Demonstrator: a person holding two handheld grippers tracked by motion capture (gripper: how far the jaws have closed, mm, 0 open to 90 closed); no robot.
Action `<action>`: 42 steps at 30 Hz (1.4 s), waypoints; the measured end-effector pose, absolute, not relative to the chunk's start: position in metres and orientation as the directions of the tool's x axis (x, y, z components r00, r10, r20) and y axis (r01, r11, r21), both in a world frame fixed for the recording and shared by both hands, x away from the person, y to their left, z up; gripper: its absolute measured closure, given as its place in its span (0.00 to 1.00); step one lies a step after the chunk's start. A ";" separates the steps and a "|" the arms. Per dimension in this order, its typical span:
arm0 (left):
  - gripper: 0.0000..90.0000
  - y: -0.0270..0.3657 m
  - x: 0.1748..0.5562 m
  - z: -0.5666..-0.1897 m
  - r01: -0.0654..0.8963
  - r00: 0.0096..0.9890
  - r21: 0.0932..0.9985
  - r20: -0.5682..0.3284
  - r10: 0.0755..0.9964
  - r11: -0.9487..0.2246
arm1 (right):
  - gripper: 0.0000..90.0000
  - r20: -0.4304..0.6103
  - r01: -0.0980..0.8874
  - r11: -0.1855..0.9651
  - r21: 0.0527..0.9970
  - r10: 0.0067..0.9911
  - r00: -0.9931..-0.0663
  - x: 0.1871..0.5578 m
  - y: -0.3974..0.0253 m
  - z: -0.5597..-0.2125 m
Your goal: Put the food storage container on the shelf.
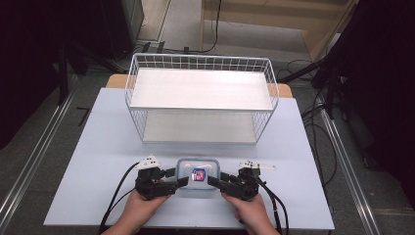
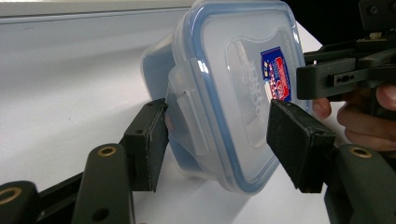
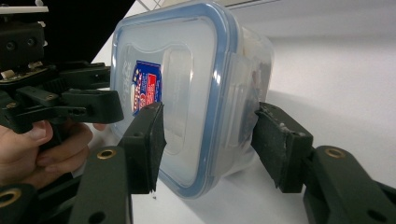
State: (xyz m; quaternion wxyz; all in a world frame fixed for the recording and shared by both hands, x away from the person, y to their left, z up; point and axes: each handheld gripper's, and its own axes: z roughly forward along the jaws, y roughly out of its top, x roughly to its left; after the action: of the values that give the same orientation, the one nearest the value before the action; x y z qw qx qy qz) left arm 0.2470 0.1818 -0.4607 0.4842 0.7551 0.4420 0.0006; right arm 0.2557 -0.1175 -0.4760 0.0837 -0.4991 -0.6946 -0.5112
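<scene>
A clear food container (image 1: 197, 177) with a blue-rimmed lid and a red-and-blue sticker stands tilted on edge near the table's front, its lid facing the person. My left gripper (image 1: 179, 177) grips its left side. One pad presses the base and the other the lid, astride a latch (image 2: 189, 116). My right gripper (image 1: 215, 178) holds the opposite side the same way. The left gripper view has the container (image 2: 233, 93) between my left gripper's (image 2: 217, 135) jaws, the right gripper (image 2: 341, 74) beyond. The right gripper view has the container (image 3: 187, 84) in my right gripper (image 3: 210, 135). I cannot tell whether its lower edge touches the table.
A white wire rack (image 1: 200, 98) with two white shelves stands at the back of the pale blue table (image 1: 98, 147), its open side toward the person. Bare table lies between rack and container. Cables trail off the front edge.
</scene>
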 end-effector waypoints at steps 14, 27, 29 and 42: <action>0.44 0.181 0.246 -0.466 0.679 0.601 0.722 -0.442 0.666 -0.134 | 0.53 0.621 0.771 -0.022 0.636 0.608 -0.495 0.254 -0.120 -0.477; 0.50 0.179 0.242 -0.467 0.648 0.613 0.749 -0.406 0.678 -0.138 | 0.56 0.583 0.732 -0.025 0.681 0.623 -0.521 0.252 -0.121 -0.474; 0.50 0.179 0.242 -0.467 0.642 0.617 0.755 -0.403 0.676 -0.136 | 0.56 0.577 0.726 -0.022 0.687 0.624 -0.527 0.251 -0.121 -0.474; 0.50 0.180 0.235 -0.457 0.558 0.649 0.821 -0.338 0.682 -0.124 | 0.56 0.536 0.666 -0.029 0.745 0.621 -0.572 0.246 -0.121 -0.464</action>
State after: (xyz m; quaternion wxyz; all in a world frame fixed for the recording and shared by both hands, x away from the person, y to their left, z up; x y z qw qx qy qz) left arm 0.2348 0.1801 -0.4566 0.5159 0.7471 0.4148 0.0601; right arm 0.2458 -0.1206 -0.4643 0.0206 -0.4622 -0.6964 -0.5486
